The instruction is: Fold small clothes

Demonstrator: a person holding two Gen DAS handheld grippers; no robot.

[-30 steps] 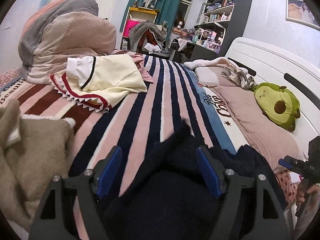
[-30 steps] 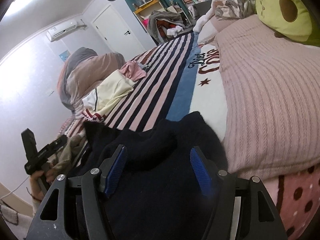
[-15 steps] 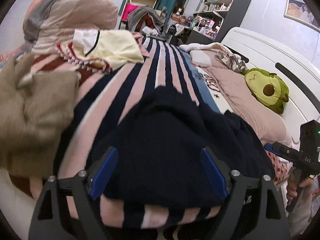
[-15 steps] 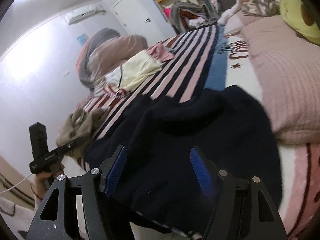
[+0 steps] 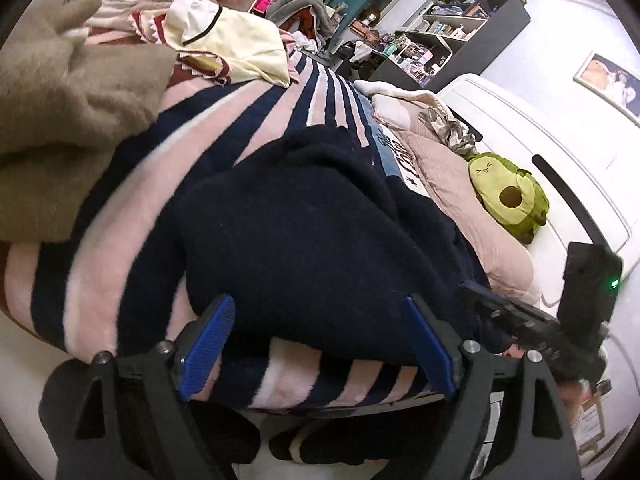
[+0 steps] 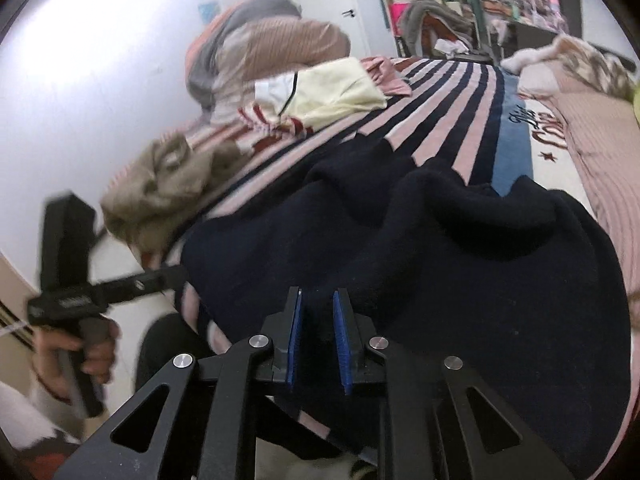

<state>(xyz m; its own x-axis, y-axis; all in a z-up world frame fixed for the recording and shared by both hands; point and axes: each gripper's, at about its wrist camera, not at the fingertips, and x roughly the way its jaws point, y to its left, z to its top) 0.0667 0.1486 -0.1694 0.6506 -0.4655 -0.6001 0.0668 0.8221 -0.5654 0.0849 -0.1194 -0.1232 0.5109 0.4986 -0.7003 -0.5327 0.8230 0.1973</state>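
1. The navy garment (image 5: 312, 240) is lying spread at the near edge of the striped blanket (image 5: 132, 216), now flatter than a second ago.
2. The right gripper (image 6: 317, 312) has just been closing; its pads are pinching the garment's near hem, likely starting a fold.
3. The left gripper (image 5: 320, 336) has been opening wider, fingers spread, hovering over the hem, holding nothing.

A soft green avocado toy (image 5: 508, 196) lies on the ribbed pink blanket (image 5: 460, 196). Behind the toy stands the white bed headboard (image 5: 560, 152). Far past the toy is a dark shelf full of small things (image 5: 452, 32).
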